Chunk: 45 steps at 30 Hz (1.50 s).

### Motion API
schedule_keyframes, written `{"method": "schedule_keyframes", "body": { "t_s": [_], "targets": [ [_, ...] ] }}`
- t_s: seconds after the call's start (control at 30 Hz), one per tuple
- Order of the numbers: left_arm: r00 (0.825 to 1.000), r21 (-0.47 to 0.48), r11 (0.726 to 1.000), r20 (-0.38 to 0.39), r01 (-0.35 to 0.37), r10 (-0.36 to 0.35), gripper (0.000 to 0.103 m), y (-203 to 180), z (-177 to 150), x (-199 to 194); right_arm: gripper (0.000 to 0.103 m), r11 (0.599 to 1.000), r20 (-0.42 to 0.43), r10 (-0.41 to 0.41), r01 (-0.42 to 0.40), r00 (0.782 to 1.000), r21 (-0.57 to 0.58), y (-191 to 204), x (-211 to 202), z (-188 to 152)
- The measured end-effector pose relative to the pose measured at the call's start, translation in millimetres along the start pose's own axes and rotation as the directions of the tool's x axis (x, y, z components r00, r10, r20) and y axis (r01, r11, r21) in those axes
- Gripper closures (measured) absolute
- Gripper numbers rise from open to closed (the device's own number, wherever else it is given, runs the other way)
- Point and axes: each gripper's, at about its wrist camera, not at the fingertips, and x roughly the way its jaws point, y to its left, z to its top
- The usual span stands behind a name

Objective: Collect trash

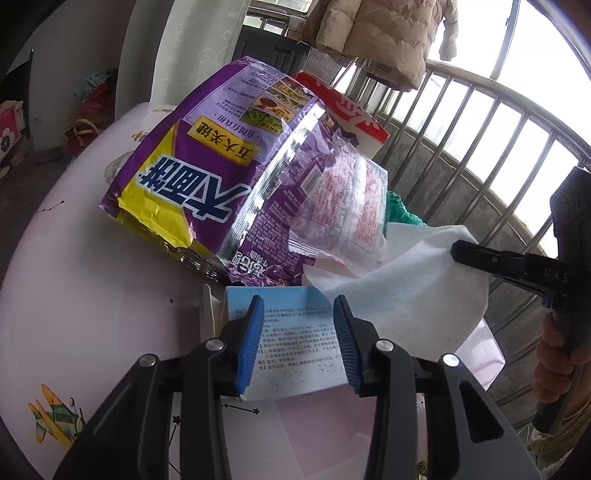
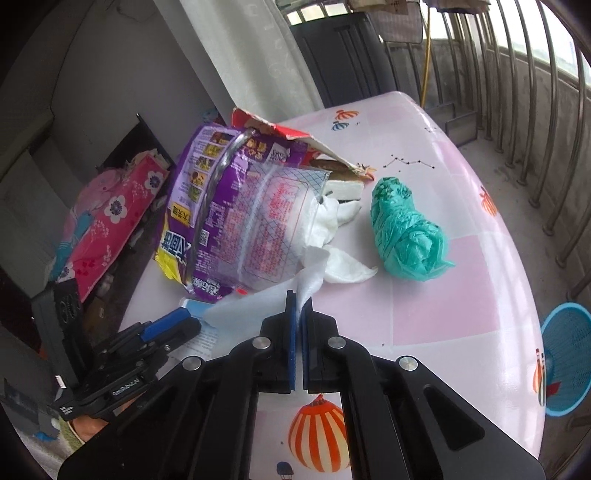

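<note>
A pile of trash lies on the pink table [image 2: 424, 295]: a purple and yellow snack bag [image 1: 192, 173], a clear printed wrapper [image 1: 347, 206], a torn red and white box [image 1: 351, 118], white tissues [image 2: 332, 236] and a crumpled green plastic bag [image 2: 402, 232]. My left gripper [image 1: 300, 314] is open, its blue pads either side of a small light-blue printed box [image 1: 295, 343]. My right gripper [image 2: 297, 306] is shut on a white tissue sheet [image 1: 413, 288] and holds it just above the table; it shows in the left wrist view [image 1: 465, 251] too.
A metal railing [image 1: 480, 129] runs along the table's far and right side. A blue plastic basket [image 2: 567, 354] stands on the floor to the right. A beige coat [image 1: 380, 33] hangs above. Pink floral bags [image 2: 114, 221] lie on the floor at the left.
</note>
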Motion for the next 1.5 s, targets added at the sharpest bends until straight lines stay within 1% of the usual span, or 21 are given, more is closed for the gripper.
{"method": "schedule_keyframes", "body": {
  "t_s": [0.1, 0.17, 0.27, 0.33, 0.4, 0.47, 0.5, 0.57, 0.63, 0.73, 0.83, 0.93, 1.1, 1.17, 1.27, 1.4, 1.5],
  "targets": [
    [1.0, 0.001, 1.0, -0.001, -0.004, 0.004, 0.065, -1, 0, 0, 0.102, 0.996, 0.029, 0.086, -0.086, 0.996, 0.006, -3, -16, 1],
    [1.0, -0.001, 1.0, -0.001, -0.006, 0.006, 0.065, 0, 1, -1, 0.102, 0.989, 0.048, 0.151, -0.151, 0.987, -0.004, -3, -29, 0],
    [1.0, -0.006, 1.0, -0.003, -0.007, 0.007, 0.065, 0, 2, -1, 0.102, 0.975, 0.068, 0.22, -0.22, 0.973, -0.01, -2, -44, -3],
    [1.0, -0.011, 1.0, -0.004, -0.005, 0.005, 0.065, 1, 3, -1, 0.102, 0.969, 0.088, 0.248, -0.248, 0.965, -0.008, -4, -54, -3],
    [1.0, -0.012, 1.0, -0.001, 0.003, -0.003, 0.065, 0, 5, -3, 0.102, 0.97, 0.109, 0.241, -0.243, 0.964, 0.006, -10, -60, -2],
    [1.0, -0.007, 1.0, 0.005, 0.016, -0.016, 0.065, -2, 8, -3, 0.102, 0.979, 0.118, 0.196, -0.201, 0.973, 0.029, -18, -61, -2],
    [1.0, -0.006, 1.0, 0.004, 0.026, -0.026, 0.065, -3, 10, -3, 0.102, 0.984, 0.116, 0.169, -0.175, 0.979, 0.043, -21, -58, -2],
    [0.999, -0.004, 0.999, -0.004, 0.051, -0.051, 0.065, -7, 14, -1, 0.102, 0.986, 0.106, 0.141, -0.15, 0.984, 0.079, -29, -52, -4],
    [0.997, -0.002, 0.997, -0.015, 0.075, -0.075, 0.065, -12, 20, 3, 0.102, 0.985, 0.091, 0.126, -0.135, 0.988, 0.11, -32, -40, -6],
    [0.995, -0.001, 0.995, -0.028, 0.098, -0.098, 0.065, -16, 31, 11, 0.102, 0.986, 0.07, 0.108, -0.116, 0.992, 0.12, -33, -24, -10],
    [0.994, 0.009, 0.995, -0.044, 0.101, -0.101, 0.065, -21, 43, 23, 0.102, 0.985, 0.042, 0.112, -0.117, 0.993, 0.127, -32, -6, -14],
    [0.992, 0.012, 0.994, -0.076, 0.106, -0.105, 0.065, -23, 54, 39, 0.102, 0.983, 0.017, 0.112, -0.113, 0.994, 0.144, -35, 10, -19],
    [0.98, -0.021, 0.992, -0.154, 0.125, -0.127, 0.065, -24, 68, 68, 0.102, 0.976, -0.012, 0.106, -0.102, 0.994, 0.194, -48, 34, -16],
    [0.975, -0.032, 0.991, -0.175, 0.13, -0.134, 0.059, -26, 72, 77, 0.102, 0.972, -0.021, 0.111, -0.104, 0.994, 0.213, -53, 42, -14],
    [0.97, -0.038, 0.991, -0.204, 0.128, -0.133, 0.053, -29, 78, 87, 0.102, 0.968, -0.032, 0.119, -0.109, 0.992, 0.226, -60, 51, -12],
    [0.966, -0.052, 0.993, -0.23, 0.11, -0.119, 0.052, -29, 83, 99, 0.102, 0.965, -0.041, 0.131, -0.118, 0.99, 0.233, -65, 60, -8],
    [0.96, -0.071, 0.99, -0.243, 0.126, -0.139, 0.052, -28, 84, 103, 0.102, 0.962, -0.046, 0.142, -0.127, 0.989, 0.242, -68, 65, -7]
  ]
}}
